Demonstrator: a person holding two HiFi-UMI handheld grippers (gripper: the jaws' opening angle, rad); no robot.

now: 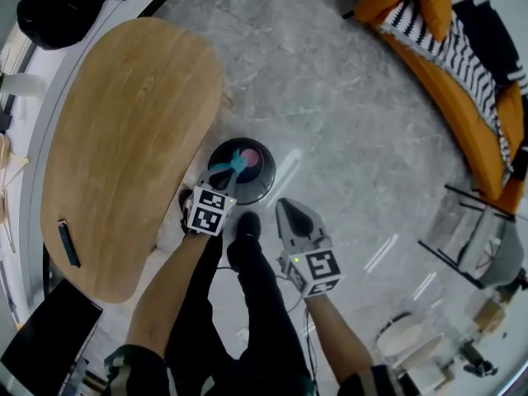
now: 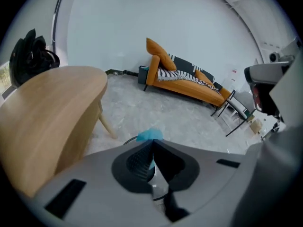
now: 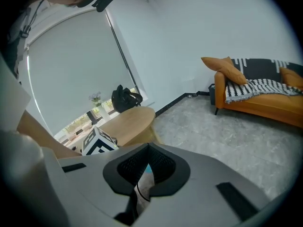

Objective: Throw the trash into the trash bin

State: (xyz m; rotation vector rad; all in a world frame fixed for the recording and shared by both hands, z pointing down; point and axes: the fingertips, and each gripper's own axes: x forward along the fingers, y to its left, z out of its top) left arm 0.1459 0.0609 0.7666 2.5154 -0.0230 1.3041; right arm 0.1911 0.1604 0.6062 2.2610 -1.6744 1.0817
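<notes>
A round black trash bin (image 1: 262, 190) stands on the grey floor beside the wooden table, with something pink (image 1: 248, 156) inside it. My left gripper (image 1: 229, 170) hangs over the bin's near-left rim, shut on a crumpled blue piece of trash (image 1: 238, 162). In the left gripper view the blue trash (image 2: 149, 135) sticks out past the closed tips of the left gripper (image 2: 152, 142). To the right of the bin, my right gripper (image 1: 283, 205) points at the floor; in its own view the right gripper (image 3: 147, 146) is shut with nothing held.
A large oval wooden table (image 1: 124, 147) lies left of the bin, with a small dark object (image 1: 68, 243) on it. A black bag (image 1: 58, 7) sits beyond it. An orange sofa (image 1: 462, 64) stands at the far right, and a black metal rack (image 1: 478, 238) nearer. My black shoe (image 1: 246, 229) is by the bin.
</notes>
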